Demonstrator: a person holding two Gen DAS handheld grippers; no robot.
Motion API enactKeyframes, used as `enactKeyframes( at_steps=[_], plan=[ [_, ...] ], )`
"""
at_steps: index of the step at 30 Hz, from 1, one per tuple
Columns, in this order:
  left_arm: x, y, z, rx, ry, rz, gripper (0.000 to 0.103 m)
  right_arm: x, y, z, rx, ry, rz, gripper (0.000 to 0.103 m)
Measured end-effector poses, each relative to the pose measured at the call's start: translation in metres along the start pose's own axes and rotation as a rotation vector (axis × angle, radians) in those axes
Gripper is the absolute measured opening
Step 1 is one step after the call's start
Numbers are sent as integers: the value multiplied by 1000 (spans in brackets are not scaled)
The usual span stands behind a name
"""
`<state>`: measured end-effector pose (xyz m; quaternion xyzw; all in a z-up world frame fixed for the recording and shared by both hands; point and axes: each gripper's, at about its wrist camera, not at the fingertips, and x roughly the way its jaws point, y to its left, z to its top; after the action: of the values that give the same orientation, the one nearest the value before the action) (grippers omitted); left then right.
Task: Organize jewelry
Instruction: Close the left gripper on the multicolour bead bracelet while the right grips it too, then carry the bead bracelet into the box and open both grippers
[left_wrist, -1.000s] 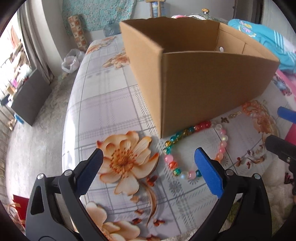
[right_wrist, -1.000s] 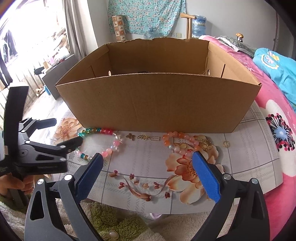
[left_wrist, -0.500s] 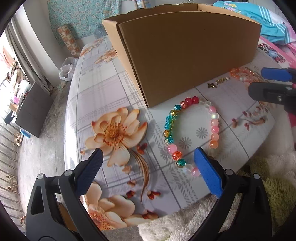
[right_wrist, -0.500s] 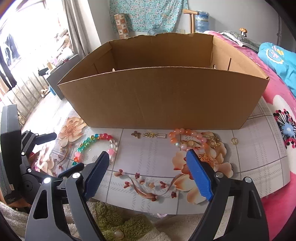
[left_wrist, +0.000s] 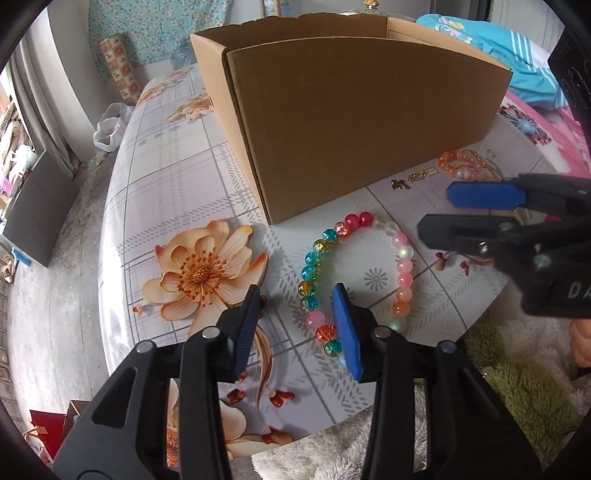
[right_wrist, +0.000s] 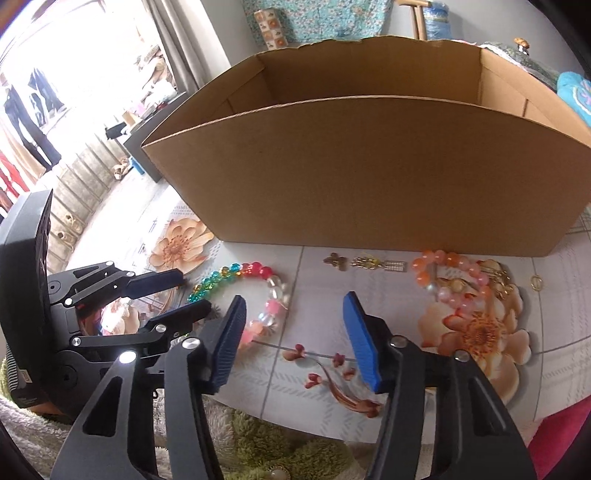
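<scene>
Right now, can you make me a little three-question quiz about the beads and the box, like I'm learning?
1. True or false: the multicolored bead bracelet lies inside the cardboard box.
2. Which gripper is nearer the multicolored bead bracelet? A) left gripper B) right gripper
3. Fill in: the orange bead bracelet lies on the ____, in front of the box.

Key: 1. False, it lies on the table beside the box's corner. 2. A, its blue fingers reach over the beads' near edge. 3. table.
</scene>
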<state>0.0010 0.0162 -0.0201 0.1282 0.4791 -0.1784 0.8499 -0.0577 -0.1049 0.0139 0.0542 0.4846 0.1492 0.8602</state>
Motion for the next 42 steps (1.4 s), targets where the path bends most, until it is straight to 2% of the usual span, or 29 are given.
enactKeyframes(
  at_steps=[3, 10, 12, 16, 18, 25, 34, 39, 42],
  plan=[
    [4, 2, 5, -4, -3, -6, 30, 6, 8, 3, -23, 11, 3, 45],
    [8, 8, 11, -16, -12, -27, 25, 21, 19, 7, -49, 47, -15, 33],
    [10, 10, 13, -14, -15, -32, 22, 26, 20, 7, -52, 59, -20, 27],
    [11, 8, 15, -7, -26, -36, 13, 29, 29, 10, -105, 51, -80, 20],
    [12, 8, 17, -3, -35, -35, 9, 29, 31, 9, -126, 49, -107, 10],
    [6, 9, 18, -27, -72, -54, 8, 18, 30, 5, -105, 27, -96, 10],
    [-48, 7, 21, -45, -198, -93, 8, -33, 31, -4, -109, -101, -69, 10],
    [-92, -5, 32, -25, -312, -118, 8, -82, 30, 3, -120, -227, -59, 10],
    [-119, -12, 48, 21, -397, -124, 8, -113, 28, 16, -140, -307, -51, 10]
  ],
)
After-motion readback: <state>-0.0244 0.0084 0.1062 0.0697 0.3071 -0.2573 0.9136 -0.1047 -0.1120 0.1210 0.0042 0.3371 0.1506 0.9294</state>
